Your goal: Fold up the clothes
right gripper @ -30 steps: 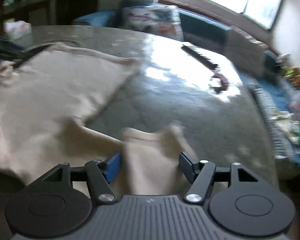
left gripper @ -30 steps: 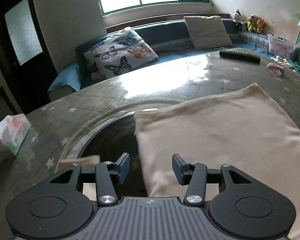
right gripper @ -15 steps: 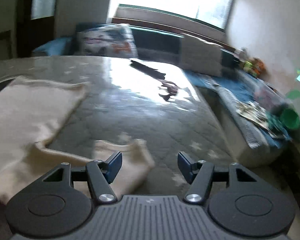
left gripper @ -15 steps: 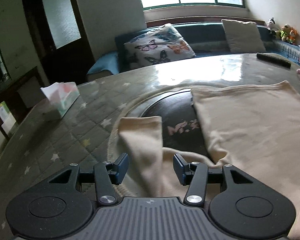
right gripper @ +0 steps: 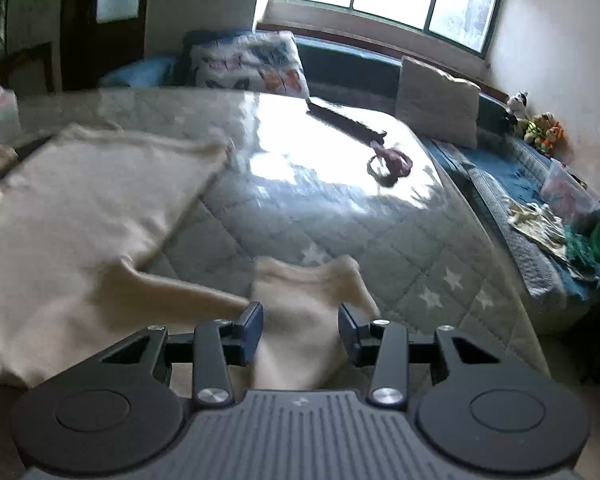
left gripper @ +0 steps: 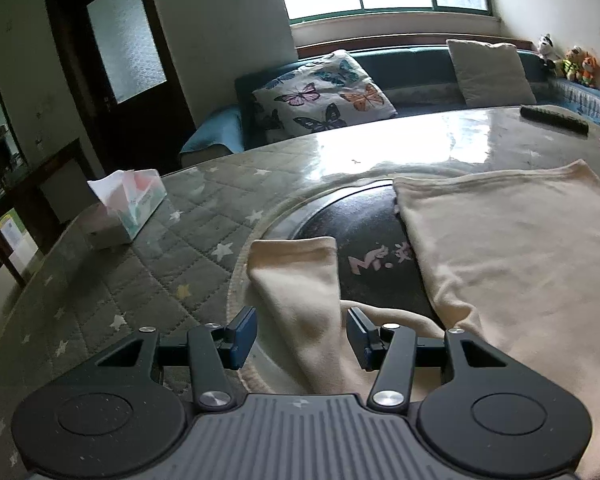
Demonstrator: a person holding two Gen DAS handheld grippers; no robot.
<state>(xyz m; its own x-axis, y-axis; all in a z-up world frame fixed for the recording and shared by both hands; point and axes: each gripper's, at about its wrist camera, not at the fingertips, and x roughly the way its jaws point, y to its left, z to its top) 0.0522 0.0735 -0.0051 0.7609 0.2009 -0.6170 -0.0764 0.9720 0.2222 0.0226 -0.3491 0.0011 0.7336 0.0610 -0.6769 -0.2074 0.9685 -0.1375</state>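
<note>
A cream long-sleeved top (left gripper: 512, 248) lies spread flat on the quilted table. Its left sleeve (left gripper: 300, 276) stretches toward me in the left wrist view. My left gripper (left gripper: 302, 334) is open, with the sleeve lying between the fingers and not pinched. In the right wrist view the top's body (right gripper: 84, 200) lies to the left and its right sleeve (right gripper: 304, 304) runs toward the camera. My right gripper (right gripper: 300, 330) is open with that sleeve's cuff end between the fingers.
A tissue box (left gripper: 126, 208) stands at the table's left. A black remote (right gripper: 344, 120) and a pink hair tie (right gripper: 390, 162) lie at the far side. A dark round mat (left gripper: 360, 232) shows under the top. A sofa with cushions (left gripper: 324, 96) runs behind.
Both grippers swung outward from the top's body onto its sleeves. The left view turned left to the left sleeve; the right gripper settled over the right sleeve's cuff. Both stayed open.
</note>
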